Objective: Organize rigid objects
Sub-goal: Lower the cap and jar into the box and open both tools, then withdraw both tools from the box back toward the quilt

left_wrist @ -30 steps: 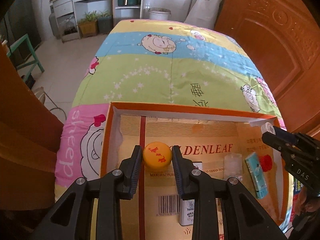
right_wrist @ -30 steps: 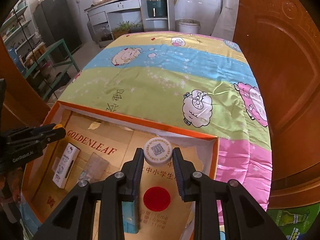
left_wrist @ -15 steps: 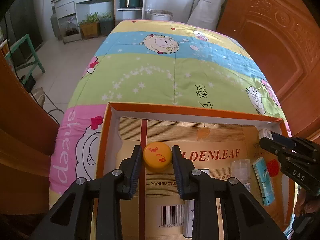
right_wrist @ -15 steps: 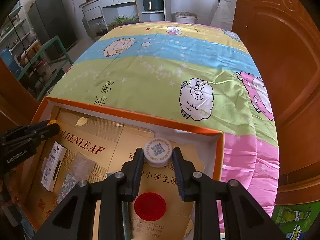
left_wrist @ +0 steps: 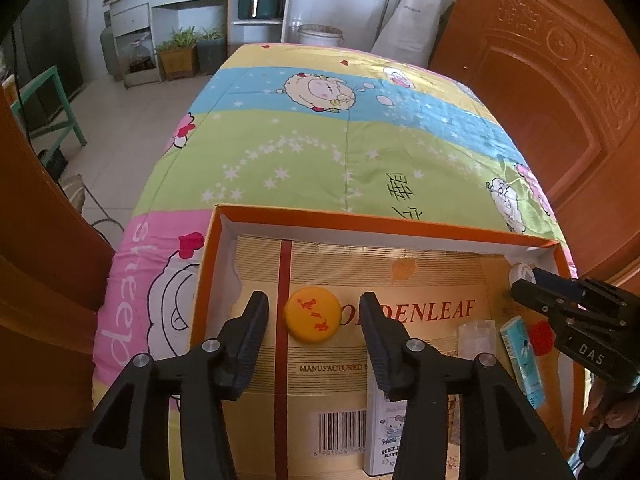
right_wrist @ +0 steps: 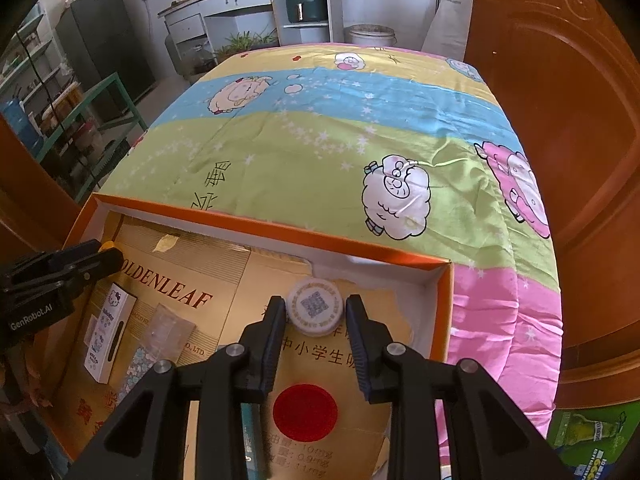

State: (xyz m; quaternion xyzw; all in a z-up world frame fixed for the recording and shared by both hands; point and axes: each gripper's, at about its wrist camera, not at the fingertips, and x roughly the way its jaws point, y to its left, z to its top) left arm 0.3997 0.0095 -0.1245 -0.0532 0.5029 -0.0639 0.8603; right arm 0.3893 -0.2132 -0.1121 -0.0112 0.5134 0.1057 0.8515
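An orange-rimmed cardboard box [left_wrist: 360,222] [right_wrist: 256,226] lies on a sheep-print quilt. My left gripper [left_wrist: 312,314] is open, its jaws spread wide around a yellow bottle cap [left_wrist: 313,313] that lies on the box floor, clear of both fingers. My right gripper [right_wrist: 315,314] is shut on a white cap with a QR code [right_wrist: 315,307], held near the box's far right corner. The right gripper also shows at the right edge of the left wrist view [left_wrist: 532,284].
In the box lie a Hello Kitty carton [right_wrist: 106,336], a clear plastic case [right_wrist: 168,330], a teal tube [left_wrist: 522,356] and a red cap [right_wrist: 305,407]. A wooden door [right_wrist: 568,120] stands to the right. A green stool [left_wrist: 52,100] is on the floor at left.
My left gripper has opened and let go of the yellow cap, which now rests in the box. My right gripper still holds the white cap and has shifted slightly toward the box's far corner.
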